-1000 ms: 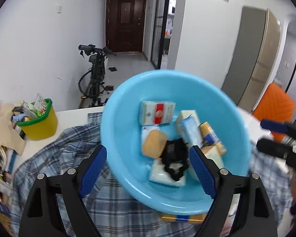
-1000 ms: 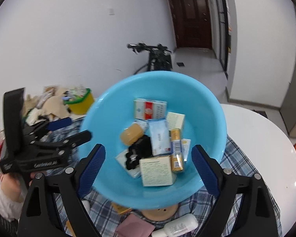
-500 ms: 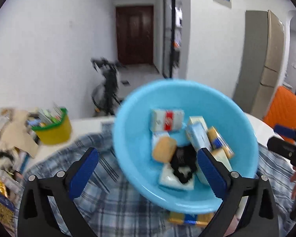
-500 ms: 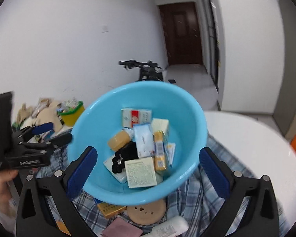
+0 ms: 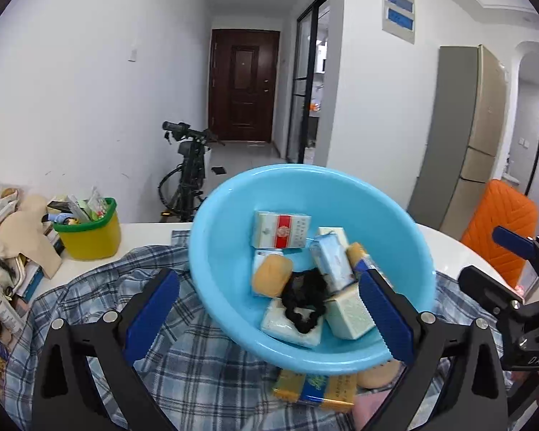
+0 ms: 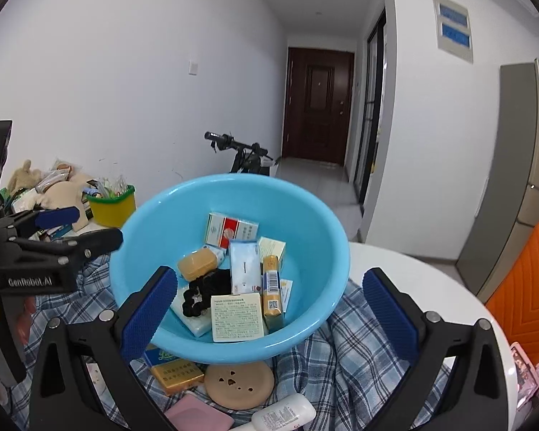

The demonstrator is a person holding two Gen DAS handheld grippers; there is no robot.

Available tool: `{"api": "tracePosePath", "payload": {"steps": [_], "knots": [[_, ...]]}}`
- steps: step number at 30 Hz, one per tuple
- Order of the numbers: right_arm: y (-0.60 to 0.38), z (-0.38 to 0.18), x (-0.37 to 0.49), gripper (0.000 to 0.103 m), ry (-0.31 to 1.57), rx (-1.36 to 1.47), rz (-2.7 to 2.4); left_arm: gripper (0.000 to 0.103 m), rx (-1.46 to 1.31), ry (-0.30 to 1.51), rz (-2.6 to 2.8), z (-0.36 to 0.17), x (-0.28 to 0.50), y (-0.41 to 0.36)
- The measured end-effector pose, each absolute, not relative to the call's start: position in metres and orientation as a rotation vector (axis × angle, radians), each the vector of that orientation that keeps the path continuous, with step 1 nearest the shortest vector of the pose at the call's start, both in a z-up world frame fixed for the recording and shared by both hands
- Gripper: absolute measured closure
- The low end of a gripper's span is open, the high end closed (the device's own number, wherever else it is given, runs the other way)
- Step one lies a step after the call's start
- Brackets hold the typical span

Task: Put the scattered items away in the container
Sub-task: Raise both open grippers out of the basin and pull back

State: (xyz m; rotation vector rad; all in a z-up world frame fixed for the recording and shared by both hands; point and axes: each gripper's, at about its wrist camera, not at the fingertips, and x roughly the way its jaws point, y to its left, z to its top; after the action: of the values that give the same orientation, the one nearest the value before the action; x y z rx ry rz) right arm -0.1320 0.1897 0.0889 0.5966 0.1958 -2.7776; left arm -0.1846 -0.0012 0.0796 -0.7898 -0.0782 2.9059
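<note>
The round light-blue plastic basin [image 6: 233, 215] sits tilted on the rumpled blue checked cloth [image 6: 359, 341], propped on items trapped beneath it, directly ahead of both grippers. The left gripper [image 5: 269, 309] and the right gripper [image 6: 269, 309] both stand released, jaws spread wide, holding nothing. Reaching under its near rim for the round tan perforated disc [image 6: 239, 382] or the gold wrapped bar [image 6: 178, 377] could tip the basin and spill its boxes.
</note>
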Motion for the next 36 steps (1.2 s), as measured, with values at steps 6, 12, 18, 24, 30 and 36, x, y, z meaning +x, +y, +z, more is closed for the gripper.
{"api": "tracePosePath", "payload": {"steps": [6,12,18,24,30,36], "knots": [[0.191,0.088,-0.12,0.0,0.165,0.579,-2.753,0.001,-0.795,-0.07,2.888,0.082,-0.173,0.003],[0.211,0.08,-0.106,0.0,0.049,0.647,-2.742,0.001,-0.687,-0.155,2.935,0.086,-0.142,-0.009],[0.214,0.081,-0.07,0.0,0.125,0.61,-2.8,0.001,-0.644,-0.126,2.969,0.085,-0.112,-0.017],[0.221,0.077,-0.011,0.0,0.16,0.537,-2.834,0.001,-0.588,-0.028,3.024,0.072,-0.065,-0.015],[0.226,0.054,0.028,0.0,0.191,0.56,-2.884,0.001,-0.713,-0.025,2.962,0.042,-0.036,-0.016],[0.229,0.025,0.044,0.0,0.153,0.648,-2.888,0.001,-0.861,0.056,2.915,0.002,-0.015,-0.01]]}}
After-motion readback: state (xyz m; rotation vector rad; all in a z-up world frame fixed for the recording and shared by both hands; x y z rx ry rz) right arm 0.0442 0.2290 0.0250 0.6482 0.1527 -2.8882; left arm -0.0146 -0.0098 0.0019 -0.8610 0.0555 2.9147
